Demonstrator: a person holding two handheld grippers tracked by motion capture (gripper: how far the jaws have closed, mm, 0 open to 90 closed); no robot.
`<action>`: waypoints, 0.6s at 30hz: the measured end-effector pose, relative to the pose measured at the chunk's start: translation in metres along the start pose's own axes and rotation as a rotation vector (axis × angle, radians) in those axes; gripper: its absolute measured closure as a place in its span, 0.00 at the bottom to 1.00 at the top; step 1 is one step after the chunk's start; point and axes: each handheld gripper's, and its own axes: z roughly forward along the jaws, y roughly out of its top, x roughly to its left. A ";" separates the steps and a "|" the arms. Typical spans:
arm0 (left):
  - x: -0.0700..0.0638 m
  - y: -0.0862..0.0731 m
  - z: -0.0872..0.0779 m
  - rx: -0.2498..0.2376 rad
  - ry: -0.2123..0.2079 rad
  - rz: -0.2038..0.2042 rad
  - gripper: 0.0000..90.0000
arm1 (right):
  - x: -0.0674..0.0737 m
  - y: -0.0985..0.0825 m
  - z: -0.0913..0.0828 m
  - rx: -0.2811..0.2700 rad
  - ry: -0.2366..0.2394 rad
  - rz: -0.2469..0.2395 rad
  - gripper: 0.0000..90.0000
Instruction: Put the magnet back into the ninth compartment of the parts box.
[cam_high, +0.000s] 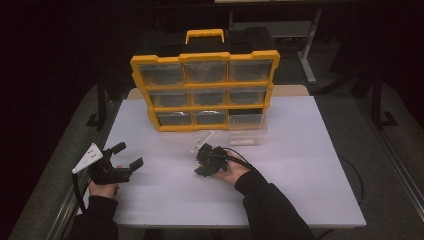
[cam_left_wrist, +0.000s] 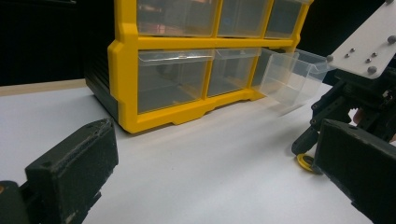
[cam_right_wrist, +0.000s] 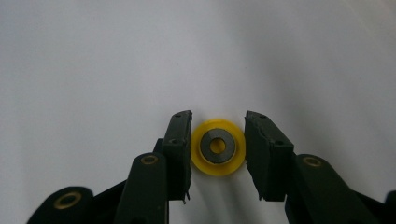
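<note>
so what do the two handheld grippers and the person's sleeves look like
Both grippers are black with two blocky, flat-faced jaws. The left gripper carries a pale grey three-cornered plate and trails a black cable. The right gripper has brass-coloured rivets at its jaw joints, a plate with small screws, and a black cable looping right. Both sleeves are dark and long.

The high view looks forward and down over the whole bench (cam_high: 300, 165). The left gripper view sits low, facing the far organizer (cam_left_wrist: 187, 79). The right gripper view looks closely down at the bench; all three share it.
</note>
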 end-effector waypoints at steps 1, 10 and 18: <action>0.000 0.000 0.000 0.000 0.000 0.000 0.00 | 0.000 0.000 0.000 0.000 0.000 0.001 0.68; 0.000 0.000 0.000 0.001 0.000 -0.001 0.00 | 0.000 0.001 -0.007 -0.031 0.001 0.003 0.68; 0.000 0.000 0.000 0.002 0.001 0.001 0.00 | -0.004 0.004 -0.024 -0.071 0.001 0.011 0.68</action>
